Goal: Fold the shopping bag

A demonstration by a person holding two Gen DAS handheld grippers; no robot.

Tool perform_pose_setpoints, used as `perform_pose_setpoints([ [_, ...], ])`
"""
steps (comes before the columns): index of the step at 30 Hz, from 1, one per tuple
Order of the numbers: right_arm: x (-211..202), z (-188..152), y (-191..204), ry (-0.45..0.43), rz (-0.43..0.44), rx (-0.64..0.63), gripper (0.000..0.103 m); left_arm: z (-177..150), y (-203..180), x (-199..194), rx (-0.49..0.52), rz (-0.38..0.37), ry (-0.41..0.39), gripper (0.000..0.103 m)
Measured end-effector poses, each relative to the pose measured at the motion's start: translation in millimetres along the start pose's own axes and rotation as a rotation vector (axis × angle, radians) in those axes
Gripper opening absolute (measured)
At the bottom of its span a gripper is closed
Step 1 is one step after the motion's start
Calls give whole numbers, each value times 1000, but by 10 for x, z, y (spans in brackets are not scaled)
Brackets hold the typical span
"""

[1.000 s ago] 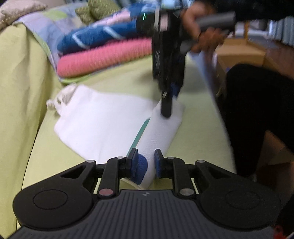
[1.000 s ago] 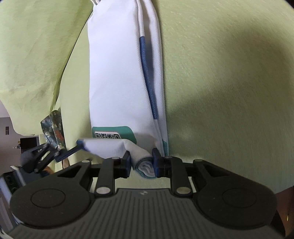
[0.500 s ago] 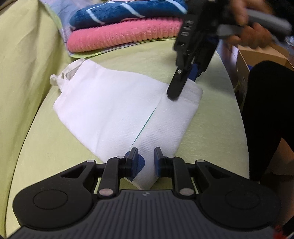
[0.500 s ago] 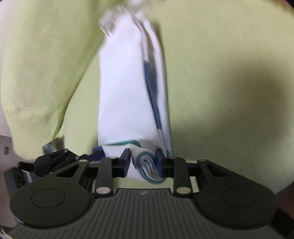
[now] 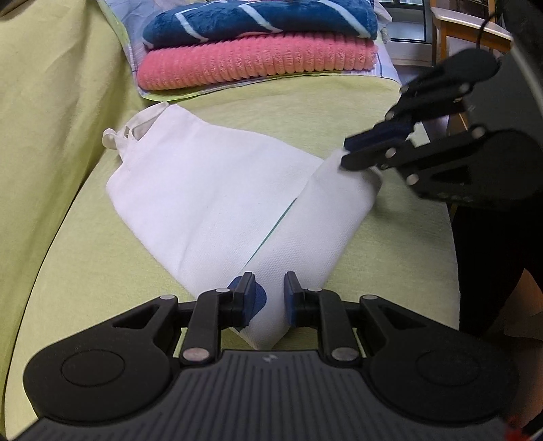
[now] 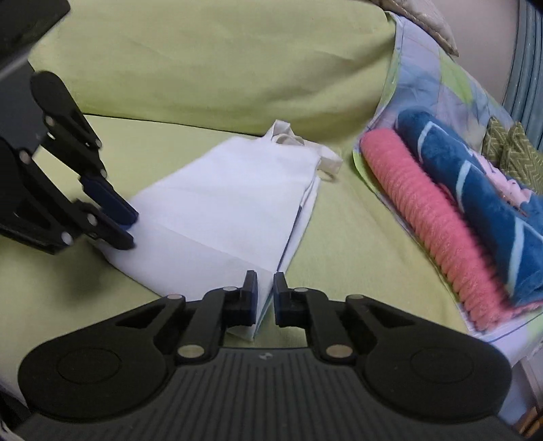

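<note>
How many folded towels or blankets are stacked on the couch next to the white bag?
2. A pink ribbed one lies at the bottom of the stack, and a blue one with pale stripes sits on top of it. More may be hidden behind them.

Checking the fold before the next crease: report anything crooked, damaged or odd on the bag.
The folded-over flap lies slanted across the white shopping bag, a teal strip showing along its edge. No damage visible. Both tongs, left and right, grip its corners.
</note>
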State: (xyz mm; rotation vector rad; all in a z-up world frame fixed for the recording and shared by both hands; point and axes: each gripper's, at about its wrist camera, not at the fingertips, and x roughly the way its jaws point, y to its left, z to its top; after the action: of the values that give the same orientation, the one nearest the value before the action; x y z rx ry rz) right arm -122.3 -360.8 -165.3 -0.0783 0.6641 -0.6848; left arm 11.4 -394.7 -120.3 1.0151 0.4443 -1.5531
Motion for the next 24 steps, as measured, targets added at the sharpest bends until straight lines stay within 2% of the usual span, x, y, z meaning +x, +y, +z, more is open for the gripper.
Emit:
perform_pose_setpoints([
  [3, 139, -7, 101, -1, -14, -72, 11, -8, 10, 14, -22, -3, -6, 20],
  [13, 208, 13, 28, 24, 65, 67, 14, 12, -21, 3, -91, 34, -2, 20],
  [21, 210, 28, 85, 31, 75, 61, 14, 37, -69, 0, -96, 62, 10, 19],
  [22, 212, 29, 91, 30, 76, 60, 14, 38, -82, -10, -89, 68, 8, 19],
  [24, 223, 37, 101, 30, 76, 57, 14, 32, -141, -51, -45, 95, 0, 27],
])
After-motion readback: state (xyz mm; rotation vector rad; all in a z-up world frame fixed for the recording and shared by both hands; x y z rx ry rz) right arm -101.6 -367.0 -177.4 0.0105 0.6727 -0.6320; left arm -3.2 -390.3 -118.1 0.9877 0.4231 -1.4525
